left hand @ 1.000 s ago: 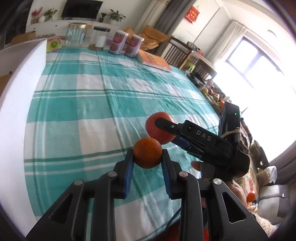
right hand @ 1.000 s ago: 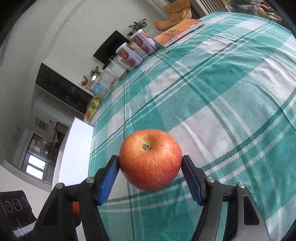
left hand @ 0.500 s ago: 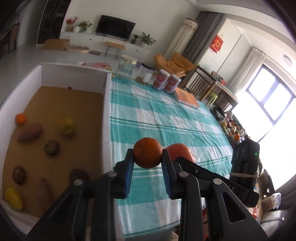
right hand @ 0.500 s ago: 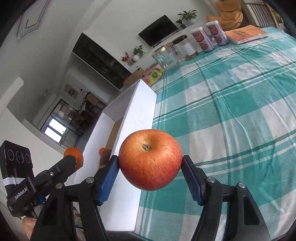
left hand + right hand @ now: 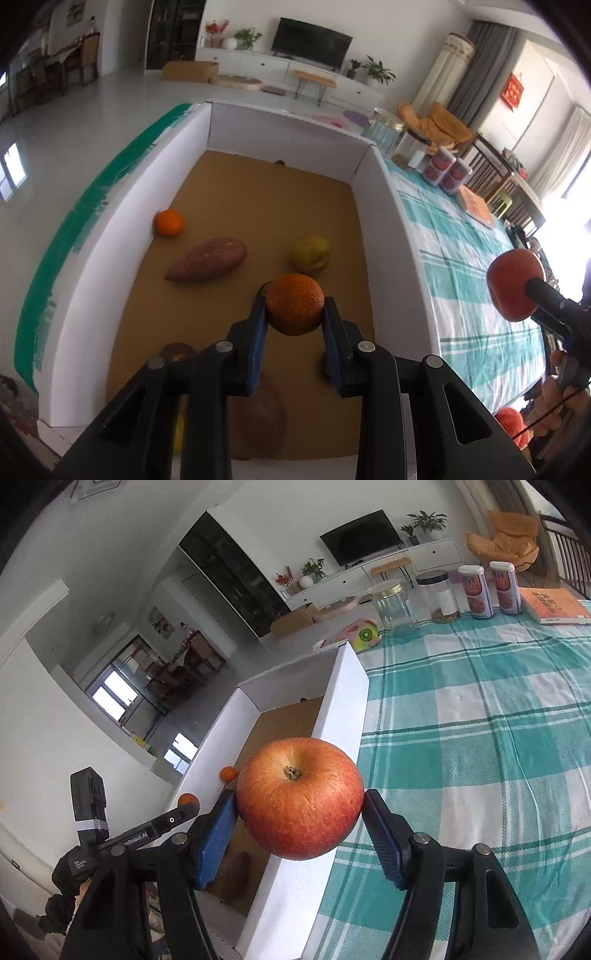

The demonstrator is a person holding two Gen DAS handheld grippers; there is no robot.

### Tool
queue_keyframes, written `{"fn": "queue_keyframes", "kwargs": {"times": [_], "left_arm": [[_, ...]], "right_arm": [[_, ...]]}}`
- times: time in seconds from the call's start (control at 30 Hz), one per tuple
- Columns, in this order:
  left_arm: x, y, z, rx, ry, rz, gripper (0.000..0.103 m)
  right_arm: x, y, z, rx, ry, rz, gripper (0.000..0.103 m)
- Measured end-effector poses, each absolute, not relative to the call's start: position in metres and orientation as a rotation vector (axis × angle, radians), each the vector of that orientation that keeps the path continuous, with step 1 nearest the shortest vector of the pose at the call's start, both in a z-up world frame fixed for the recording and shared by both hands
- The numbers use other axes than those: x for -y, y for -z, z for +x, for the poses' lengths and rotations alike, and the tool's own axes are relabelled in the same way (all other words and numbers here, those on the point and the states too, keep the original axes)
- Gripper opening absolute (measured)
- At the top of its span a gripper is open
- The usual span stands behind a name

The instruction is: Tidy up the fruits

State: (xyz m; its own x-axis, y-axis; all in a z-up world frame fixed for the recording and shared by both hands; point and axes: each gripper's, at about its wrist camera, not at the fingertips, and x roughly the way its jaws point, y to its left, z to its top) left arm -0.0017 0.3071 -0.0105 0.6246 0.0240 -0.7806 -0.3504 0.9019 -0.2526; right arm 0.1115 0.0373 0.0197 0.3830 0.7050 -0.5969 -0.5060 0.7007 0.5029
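My left gripper (image 5: 295, 314) is shut on a rough-skinned orange (image 5: 294, 308) and holds it above the inside of the white box (image 5: 391, 236). My right gripper (image 5: 300, 812) is shut on a red apple (image 5: 300, 797) and holds it over the box's right wall (image 5: 343, 709), above the checked cloth. The apple (image 5: 515, 288) also shows at the right in the left wrist view. In the box lie a small orange (image 5: 168, 222), a sweet potato (image 5: 207, 264), a yellow-green fruit (image 5: 309, 254) and several darker items, partly hidden by my fingers.
The teal checked tablecloth (image 5: 480, 738) covers the table right of the box. At its far end stand a glass jar (image 5: 393, 605), another jar (image 5: 439, 596), two cans (image 5: 489, 589) and an orange book (image 5: 554, 605). Floor lies beyond the box's left side.
Both grippers have swung left from the cloth toward the box. My left gripper with the orange is now over the box's inside; the right with the apple is at the box's right wall.
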Motion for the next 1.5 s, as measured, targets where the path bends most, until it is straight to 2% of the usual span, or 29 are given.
{"fn": "queue_keyframes", "kwargs": {"times": [0.13, 0.33, 0.4, 0.43, 0.47, 0.53, 0.6, 0.67, 0.77, 0.87, 1.07, 1.5], "left_arm": [[-0.326, 0.029, 0.009, -0.965, -0.261, -0.369, 0.03], [-0.337, 0.044, 0.014, -1.06, -0.305, -0.326, 0.033], [-0.338, 0.045, 0.014, -1.061, -0.322, -0.323, 0.041], [-0.338, 0.044, 0.012, -1.055, -0.329, -0.317, 0.05], [-0.338, 0.041, 0.009, -1.044, -0.338, -0.31, 0.058], [-0.336, 0.034, 0.0, -1.012, -0.358, -0.29, 0.064], [-0.331, 0.019, -0.011, -0.953, -0.384, -0.269, 0.068], [-0.319, -0.005, -0.025, -0.859, -0.436, -0.211, 0.084], [-0.295, -0.04, -0.045, -0.71, -0.556, -0.108, 0.092], [-0.291, -0.054, -0.055, -0.687, -0.584, -0.144, 0.093], [-0.304, -0.045, -0.06, -0.741, -0.55, -0.264, 0.093], [-0.303, -0.043, -0.072, -0.78, -0.627, -0.202, 0.093]], "right_arm": [[-0.101, -0.017, 0.106, -0.958, -0.896, 0.097, 0.069], [-0.191, 0.03, 0.08, -1.121, -0.96, -0.212, 0.069], [-0.206, 0.042, 0.075, -1.142, -0.948, -0.27, 0.069], [-0.209, 0.045, 0.074, -1.144, -0.945, -0.272, 0.07], [-0.207, 0.043, 0.075, -1.135, -0.946, -0.253, 0.077], [-0.198, 0.031, 0.078, -1.112, -0.932, -0.207, 0.091], [-0.184, 0.011, 0.079, -1.06, -0.889, -0.185, 0.093], [-0.17, -0.012, 0.076, -0.997, -0.845, -0.184, 0.1], [-0.151, -0.033, 0.065, -0.926, -0.776, -0.187, 0.103], [-0.143, -0.039, 0.052, -0.913, -0.734, -0.202, 0.103], [-0.149, -0.036, 0.033, -0.96, -0.726, -0.182, 0.103], [-0.165, -0.018, 0.017, -1.002, -0.705, -0.217, 0.103]]}}
